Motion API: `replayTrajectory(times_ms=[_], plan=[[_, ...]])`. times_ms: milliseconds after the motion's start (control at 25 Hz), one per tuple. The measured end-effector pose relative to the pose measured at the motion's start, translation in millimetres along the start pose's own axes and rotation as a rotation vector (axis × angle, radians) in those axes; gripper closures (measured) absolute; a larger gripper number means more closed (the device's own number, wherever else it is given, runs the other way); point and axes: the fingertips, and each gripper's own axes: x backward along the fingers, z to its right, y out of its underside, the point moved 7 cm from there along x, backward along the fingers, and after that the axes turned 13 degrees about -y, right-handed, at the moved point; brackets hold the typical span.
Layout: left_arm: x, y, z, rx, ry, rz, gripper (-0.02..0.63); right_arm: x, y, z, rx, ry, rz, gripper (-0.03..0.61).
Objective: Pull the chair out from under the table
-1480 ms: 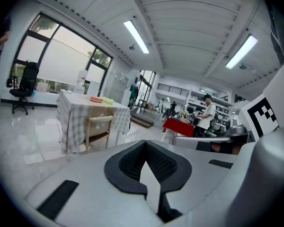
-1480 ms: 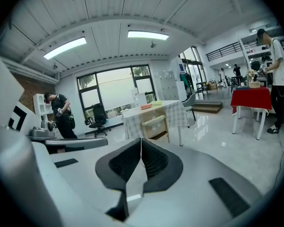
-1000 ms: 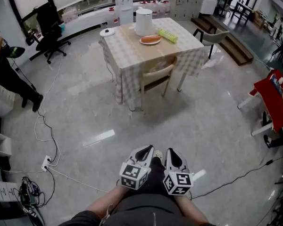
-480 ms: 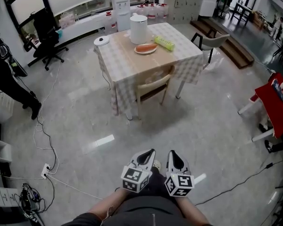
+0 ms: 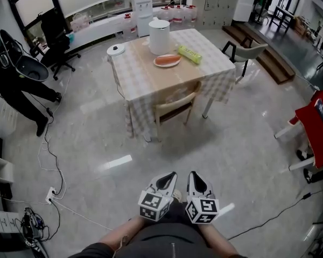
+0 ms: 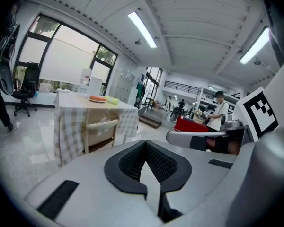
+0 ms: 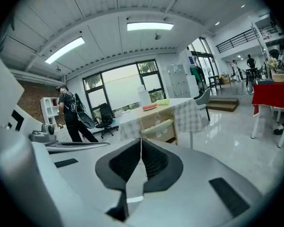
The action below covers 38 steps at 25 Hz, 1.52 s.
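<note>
A wooden chair (image 5: 175,105) with a pale curved backrest stands pushed under the near side of a table with a checked cloth (image 5: 145,79). Both grippers hang low in front of my body, side by side and well short of the chair. My left gripper (image 5: 170,177) is shut with nothing in it, and so is my right gripper (image 5: 193,176). In the left gripper view the closed left gripper (image 6: 144,144) points toward the chair (image 6: 102,128) far ahead. From the right gripper view the right gripper (image 7: 141,141) likewise faces the chair (image 7: 157,126) across bare floor.
On the table stand a white canister (image 5: 159,29), a plate of food (image 5: 167,61) and a green packet (image 5: 189,53). A person (image 5: 16,77) stands far left by an office chair (image 5: 56,39). Cables (image 5: 53,160) run along the left floor. A grey chair (image 5: 248,50) and red table (image 5: 320,125) are at right.
I have moved forward across the floor, so the table and chair sit a little nearer. The person at left has shifted. Both grippers stayed shut, side by side.
</note>
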Motion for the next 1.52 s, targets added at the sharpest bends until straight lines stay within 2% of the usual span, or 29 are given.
replayTrajectory(times_ms=[560, 840, 1520], plan=[[-45.1, -14.8, 1.2, 0.021, -0.028, 0.015, 0.604, -32.0, -18.7, 41.4, -0.006, -0.059, 0.0, 0.566], [-59.7, -10.1, 4.4, 0.069, -0.043, 0.011, 0.604, -34.1, -18.0, 61.5, -0.016, -0.059, -0.006, 0.566], [-45.9, -6.3, 7.7, 0.073, -0.079, 0.001, 0.604, -26.5, -7.6, 59.8, -0.076, -0.073, -0.017, 0.566]])
